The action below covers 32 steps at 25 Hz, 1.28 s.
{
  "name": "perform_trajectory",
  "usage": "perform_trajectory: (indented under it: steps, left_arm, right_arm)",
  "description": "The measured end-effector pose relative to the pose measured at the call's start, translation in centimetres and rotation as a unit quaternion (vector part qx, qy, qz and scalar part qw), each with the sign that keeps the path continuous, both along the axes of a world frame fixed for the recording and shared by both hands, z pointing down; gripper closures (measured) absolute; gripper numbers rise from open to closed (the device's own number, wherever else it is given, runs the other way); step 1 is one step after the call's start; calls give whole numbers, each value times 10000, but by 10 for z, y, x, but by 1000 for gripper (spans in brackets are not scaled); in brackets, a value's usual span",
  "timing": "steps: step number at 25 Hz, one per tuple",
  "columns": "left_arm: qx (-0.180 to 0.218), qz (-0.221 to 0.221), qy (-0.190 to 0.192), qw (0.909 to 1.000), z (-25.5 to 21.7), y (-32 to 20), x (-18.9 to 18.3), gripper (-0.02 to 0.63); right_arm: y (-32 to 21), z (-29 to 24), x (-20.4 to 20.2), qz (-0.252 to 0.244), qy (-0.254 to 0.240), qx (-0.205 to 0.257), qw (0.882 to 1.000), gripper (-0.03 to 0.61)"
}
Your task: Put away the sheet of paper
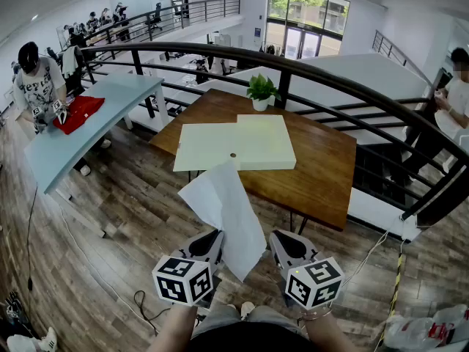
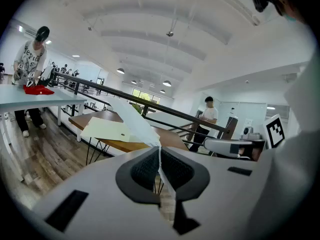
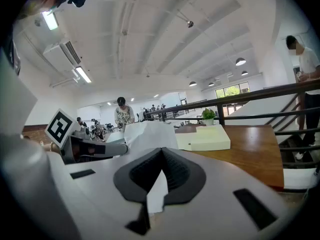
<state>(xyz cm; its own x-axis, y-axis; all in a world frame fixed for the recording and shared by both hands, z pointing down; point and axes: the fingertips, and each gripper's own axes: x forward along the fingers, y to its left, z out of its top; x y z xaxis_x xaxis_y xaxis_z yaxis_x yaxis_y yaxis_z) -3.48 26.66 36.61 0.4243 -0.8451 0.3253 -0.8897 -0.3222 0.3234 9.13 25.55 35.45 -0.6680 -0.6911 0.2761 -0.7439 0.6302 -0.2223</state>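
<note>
A white sheet of paper point(image 1: 224, 213) hangs in the air in front of me, above the wooden floor and short of the brown table point(image 1: 322, 169). My left gripper point(image 1: 213, 236) is shut on the paper's lower left edge. My right gripper point(image 1: 281, 236) is shut on its lower right corner. In the left gripper view the paper point(image 2: 131, 120) runs up from the closed left gripper point(image 2: 159, 153). The right gripper view has the paper point(image 3: 148, 135) pinched in the right gripper point(image 3: 161, 158). A flat pale yellow box point(image 1: 236, 144) with a small hole lies on the table.
A potted plant point(image 1: 261, 91) stands at the table's far edge, with a dark curved railing point(image 1: 352, 88) behind it. A light blue table point(image 1: 80, 123) with a red cloth point(image 1: 78, 113) and a person stands to the left. Cables point(image 1: 139, 299) lie on the floor. Another person point(image 1: 453, 94) stands at right.
</note>
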Motion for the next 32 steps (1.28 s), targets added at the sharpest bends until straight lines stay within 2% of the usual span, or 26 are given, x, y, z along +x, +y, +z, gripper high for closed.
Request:
perform_trajectory:
  steps: [8, 11, 15, 18, 23, 32]
  left_arm:
    - [39, 13, -247, 9997, 2, -16, 1, 586]
    - [71, 36, -263, 9996, 0, -19, 3, 586]
    - [135, 1, -254, 9996, -2, -25, 3, 586]
    - [198, -31, -278, 9994, -4, -31, 4, 586]
    - [411, -263, -198, 9986, -13, -41, 7, 586]
    - [439, -506, -164, 9976, -9, -52, 12, 586]
  right_arm:
    - [-13, 0, 0, -27, 36, 7, 10000, 552]
    - [-15, 1, -1, -68, 32, 7, 10000, 552]
    - [-20, -3, -2, -190, -215, 46, 9996, 552]
    - [-29, -3, 1, -274, -154, 101, 9995, 551]
    - [-44, -10, 14, -327, -127, 198, 9992, 551]
    - [-44, 7, 24, -521, -101, 22, 9986, 552]
